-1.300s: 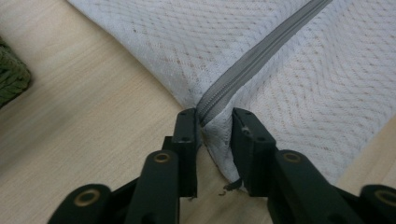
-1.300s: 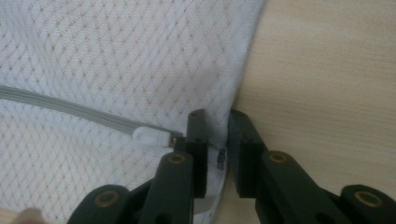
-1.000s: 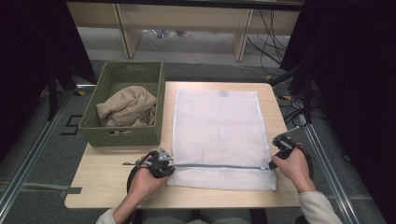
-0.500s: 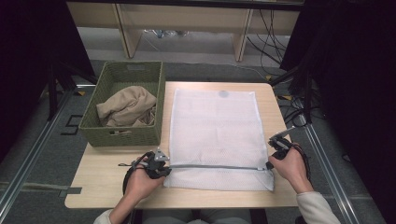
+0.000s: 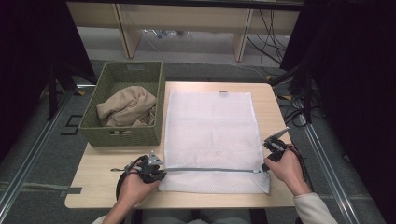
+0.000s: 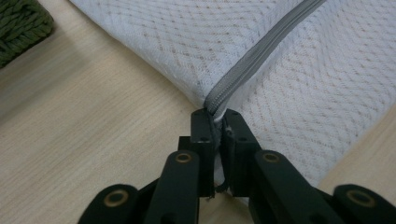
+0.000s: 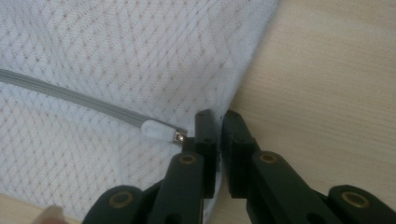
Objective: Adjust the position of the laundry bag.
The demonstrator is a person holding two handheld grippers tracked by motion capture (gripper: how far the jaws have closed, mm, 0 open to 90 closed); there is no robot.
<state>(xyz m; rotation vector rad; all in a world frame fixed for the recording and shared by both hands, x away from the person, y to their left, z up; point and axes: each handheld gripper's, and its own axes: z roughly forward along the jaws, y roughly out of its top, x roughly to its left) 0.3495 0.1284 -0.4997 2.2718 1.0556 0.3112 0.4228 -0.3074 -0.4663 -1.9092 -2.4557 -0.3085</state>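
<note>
both hands come in from the near edge of the light wooden table [image 5: 102,186], palms down, low on the surface. left hand [image 5: 133,189] sits at the near-left corner of the flat white mesh zip-up laundry bag [image 5: 212,130], right hand [image 5: 287,168] at its near-right edge, wrist angled in, pale sleeve showing.

bag lies flat in the middle of the table, long side running away from the person, grey zipper [image 5: 212,170] crossing it near the front edge. woven green rectangular basket [image 5: 122,135] stands just left of the bag, touching or nearly touching its edge, with a crumpled beige cloth [image 5: 126,106] inside. nothing lies between the hands along the zipper line. dark cables on the floor behind the table.

left gripper [image 6: 217,122]: jaws nearly together, pinching the bag's fabric at the closed end of the zipper [image 6: 261,51]; the gap has just been widening slightly, cloth is between the pads. right gripper [image 7: 215,122]: jaws narrow, clamped on the bag's edge fabric right beside the white zipper pull [image 7: 159,129], which sits just outside the jaws with its small metal tip against the left one.
</note>
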